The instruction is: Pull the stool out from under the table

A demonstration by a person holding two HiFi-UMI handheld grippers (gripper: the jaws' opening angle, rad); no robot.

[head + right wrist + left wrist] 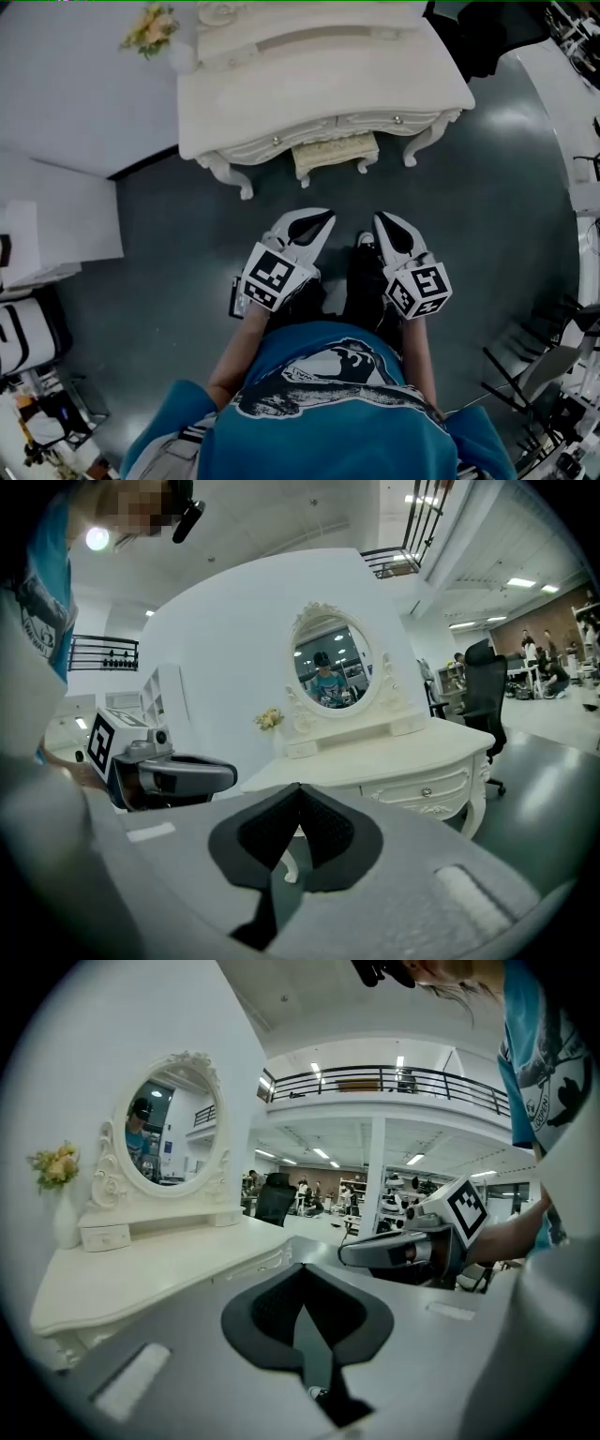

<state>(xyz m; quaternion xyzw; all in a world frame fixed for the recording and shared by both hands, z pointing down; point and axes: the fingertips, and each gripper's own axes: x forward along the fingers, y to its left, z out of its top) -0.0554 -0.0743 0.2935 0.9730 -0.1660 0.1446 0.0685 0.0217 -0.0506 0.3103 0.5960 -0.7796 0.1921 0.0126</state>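
At twelve o'clock in the head view, across a stretch of dark floor (159,244), stands the white dressing table (328,84). The stool (336,153) is tucked under its front edge, with only the cushioned seat rim and two short legs showing between the table's carved legs (232,178).

Both tools hang at the centre of that view, well short of the stool. The left gripper (326,217) and the right gripper (381,219) point toward twelve o'clock with their jaws pressed together and nothing between them.

The first risk, as I judge it, is reaching the stool with the jaws closed. They would only push it further under instead of taking hold. The seat rim also looks soft and padded, so a shallow pinch may slip off once the pull begins.

A crooked pull could swing a stool leg into one of the table's curved legs. That knock might shake the flower vase (150,30) at eleven o'clock. The person's own feet also stand right in the stool's path.
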